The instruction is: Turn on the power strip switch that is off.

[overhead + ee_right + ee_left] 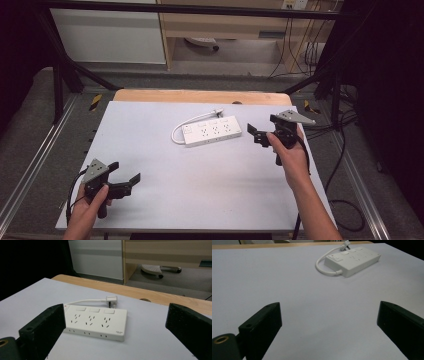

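- White table (200, 195): a rectangular sheet covering most of a wooden top; a strip of bare wood (200, 96) runs along the far edge. The near half and the whole left side are bare surface, giving wide room between the two grippers.
- Dark frame rails (45, 145) border the table on both sides, with grey floor beyond; cables (345, 200) trail on the floor off the right edge.
- Power strip (212, 131): white, lying flat in the far centre of the table, slightly right of the middle and angled, well clear of every edge. Its upper face carries three groups of sockets with a rocker switch above each, and a red mark at one end. In the left gripper view the power strip (353, 260) sits far off at upper right.
- Cord (186, 128): short, white, leaving the strip's left end, looping toward the near side, then running behind the strip to a plug (111, 300) that rests on the table just beyond it.
- Right gripper (257, 136): held above the table's right portion, just beside the strip's right end, jaws spread wide and empty; its own view frames the power strip (96, 322) between them.
- Left gripper (125, 175): held over the near left corner, well apart from the strip, jaws spread wide with nothing between them.
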